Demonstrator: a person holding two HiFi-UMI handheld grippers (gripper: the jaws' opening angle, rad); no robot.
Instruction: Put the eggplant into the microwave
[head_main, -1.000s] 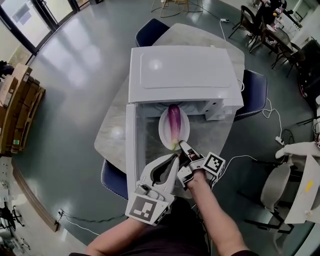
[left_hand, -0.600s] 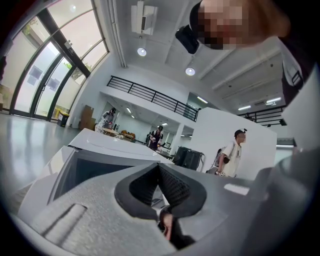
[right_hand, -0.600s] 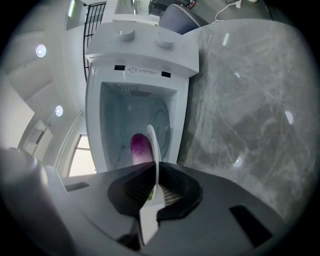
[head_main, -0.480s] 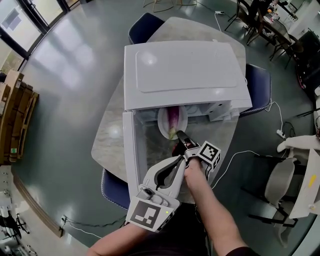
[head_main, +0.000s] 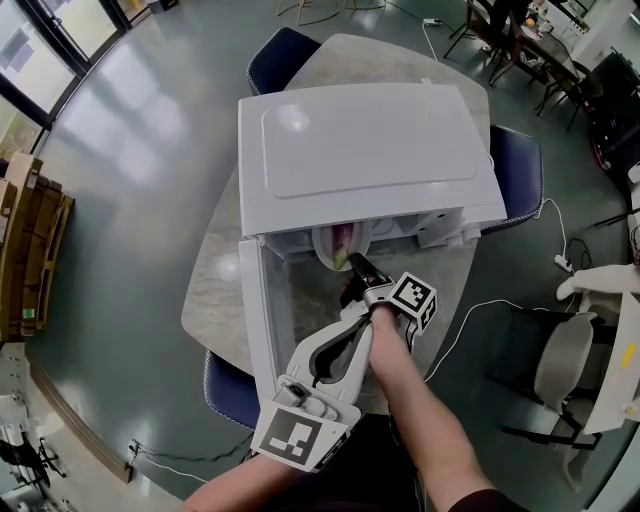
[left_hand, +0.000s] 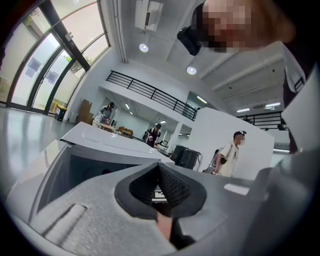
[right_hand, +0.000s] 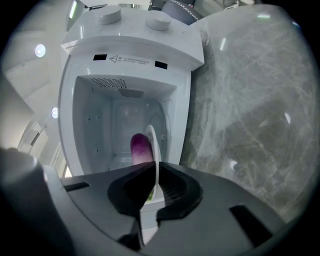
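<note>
Plate (right_hand: 155, 145) with eggplant (right_hand: 140, 148) now deeper in microwave (head_main: 360, 150) than second ago; head view shows only its near edge under front lip. Right gripper (right_hand: 154, 187) jaws clenched on plate's near rim, plate edge-on between them. Eggplant lies on plate, purple end inside cavity, green stem end toward gripper. Left gripper (left_hand: 160, 182) jaws pressed together, nothing between, just beside right hand (head_main: 390, 345). Door (head_main: 262, 320) swung open at left. Microwave sits on marble bench (head_main: 215, 290); chairs (head_main: 280, 55) around it.

Right gripper (head_main: 352, 270) extended forward, jaws clamped on plate (right_hand: 151, 137) rim; left gripper (head_main: 350, 318) alongside right hand, jaws together.
</note>
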